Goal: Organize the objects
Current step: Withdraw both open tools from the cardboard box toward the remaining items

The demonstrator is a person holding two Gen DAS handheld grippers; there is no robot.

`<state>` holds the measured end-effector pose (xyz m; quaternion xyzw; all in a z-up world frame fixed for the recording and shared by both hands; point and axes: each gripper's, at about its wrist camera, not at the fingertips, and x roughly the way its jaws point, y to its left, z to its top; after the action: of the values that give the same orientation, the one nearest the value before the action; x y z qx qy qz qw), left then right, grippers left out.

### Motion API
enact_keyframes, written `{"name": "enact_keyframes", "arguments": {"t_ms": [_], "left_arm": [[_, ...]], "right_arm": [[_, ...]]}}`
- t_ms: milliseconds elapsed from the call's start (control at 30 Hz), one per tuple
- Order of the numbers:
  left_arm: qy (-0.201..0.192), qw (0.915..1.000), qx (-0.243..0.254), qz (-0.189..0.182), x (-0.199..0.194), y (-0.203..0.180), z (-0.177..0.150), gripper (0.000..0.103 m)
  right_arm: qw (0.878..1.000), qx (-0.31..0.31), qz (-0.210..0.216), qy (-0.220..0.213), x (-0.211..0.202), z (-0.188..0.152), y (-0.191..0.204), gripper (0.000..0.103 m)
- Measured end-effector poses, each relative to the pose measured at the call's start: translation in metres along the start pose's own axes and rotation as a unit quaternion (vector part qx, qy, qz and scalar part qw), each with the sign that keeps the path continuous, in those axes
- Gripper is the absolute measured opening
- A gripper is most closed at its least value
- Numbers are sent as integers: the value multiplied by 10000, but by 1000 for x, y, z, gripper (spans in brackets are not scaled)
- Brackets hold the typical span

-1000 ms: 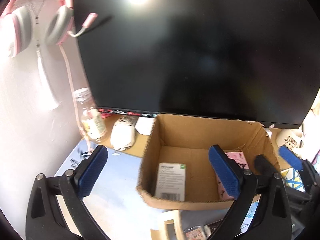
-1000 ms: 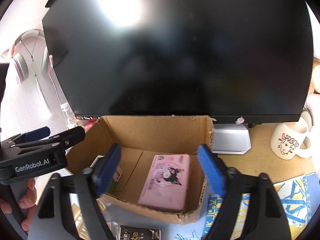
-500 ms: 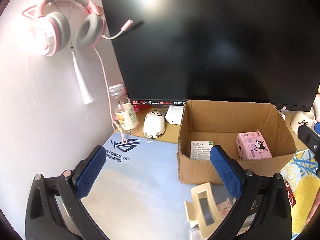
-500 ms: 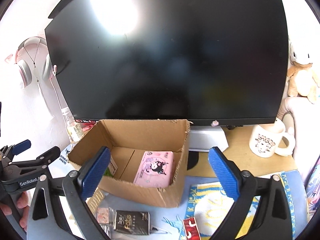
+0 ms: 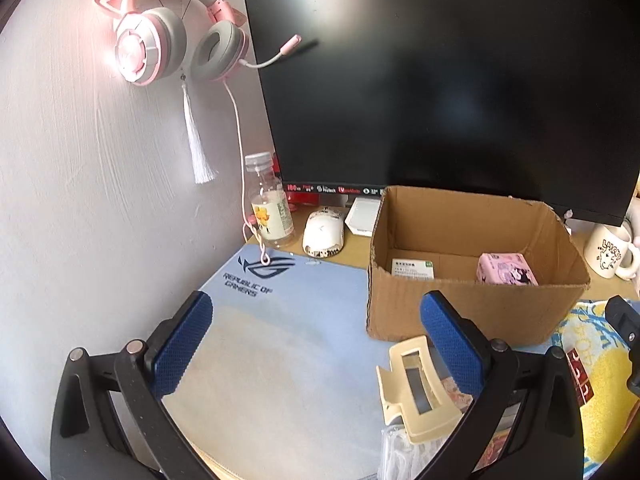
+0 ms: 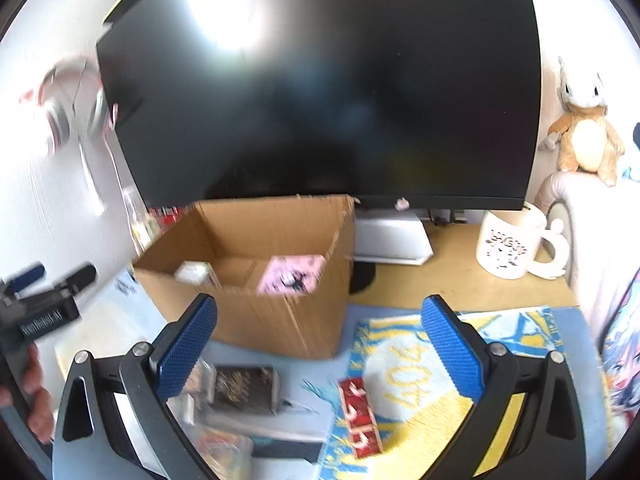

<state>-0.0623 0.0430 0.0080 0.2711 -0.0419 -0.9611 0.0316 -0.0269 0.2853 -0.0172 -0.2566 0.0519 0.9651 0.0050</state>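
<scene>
Cardboard box (image 5: 472, 312), top open, stands on the blue desk mat (image 5: 280, 344) below the black monitor (image 5: 440, 80), its long axis running left to right. Inside lie a white packet (image 5: 412, 269) at left and a pink tissue pack (image 5: 506, 269) at right. Left of the box: headset (image 5: 168, 40) on the wall, bottle (image 5: 270, 204), white mouse (image 5: 323, 232). A cream hair clip (image 5: 416, 390) lies just in front of the box, long axis pointing toward it.

Left gripper (image 5: 316, 344): jaws wide apart, holding nothing. Right gripper (image 6: 318, 344): jaws wide apart, holding nothing.

Only the right wrist view shows the dark packet (image 6: 244, 394), red card (image 6: 358, 416), yellow towel (image 6: 416, 376) and plush toy (image 6: 584, 128). The mug (image 6: 508, 246) stands right of the box.
</scene>
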Motion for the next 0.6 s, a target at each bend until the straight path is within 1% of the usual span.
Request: {"name": "enact_keyframes", "arguments": {"t_ms": [67,133,300,433,500,600], "left_arm": [[80,9999,-62,14,2,2,-7,103],[170,9998,-97,22,4,2,-12,103],[252,9995,-129,-119,4,1,-19,103],[438,9981,-99,-412,10,-5,-21,103],[499,9977,-15,-467,12,-10,-22,103],[402,9983,196,-378,9,-19,-24,103]], "right_arm": [[9999,-79,-106,28,-2,-6,0,103],[9999,-76,-62,83,-3,-13,-3,103],[9993,-145,-149,323,0,-30,-6,103],[9990,-21,-130,426,3,-32,-12,103],[9987,127,-162,475,6,-31,-17,103],[9979,182,-281,563,10,-32,-22,103]]}}
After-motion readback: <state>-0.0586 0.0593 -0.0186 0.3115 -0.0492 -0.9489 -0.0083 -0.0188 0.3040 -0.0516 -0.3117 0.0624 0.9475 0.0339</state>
